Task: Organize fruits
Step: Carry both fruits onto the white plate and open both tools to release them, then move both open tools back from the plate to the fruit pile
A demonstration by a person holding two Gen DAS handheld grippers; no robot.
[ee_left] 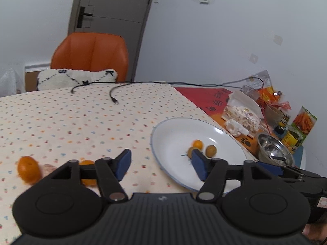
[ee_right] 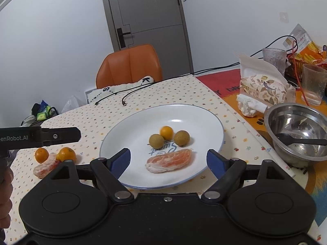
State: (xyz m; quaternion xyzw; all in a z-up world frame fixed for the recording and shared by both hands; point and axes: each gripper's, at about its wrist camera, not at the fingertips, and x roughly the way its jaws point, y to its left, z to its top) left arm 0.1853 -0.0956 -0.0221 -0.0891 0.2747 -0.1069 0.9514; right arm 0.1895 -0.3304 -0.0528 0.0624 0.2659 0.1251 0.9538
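Note:
A white plate [ee_right: 126,134] holds a small orange [ee_right: 166,132], two brown-green round fruits [ee_right: 156,140] [ee_right: 181,138] and a peeled citrus segment [ee_right: 169,160]. My right gripper [ee_right: 169,160] is open, its fingers either side of that segment above the plate's near part. To the left on the tablecloth lie two small oranges [ee_right: 41,155] [ee_right: 66,153] and another peeled segment [ee_right: 44,168]. My left gripper [ee_left: 161,164] is open and empty, by the plate's [ee_left: 175,128] left rim. Left of it lie an orange [ee_left: 28,169], a second orange [ee_left: 87,171] half hidden by a finger, and a peeled segment [ee_left: 48,168].
A steel bowl [ee_right: 298,134] with a black spoon stands right of the plate. Behind it are a tissue pack [ee_right: 263,89], two glasses [ee_right: 313,83] and snack packets. Black cables [ee_right: 126,100] lie across the far tablecloth. An orange chair [ee_right: 128,65] stands behind the table.

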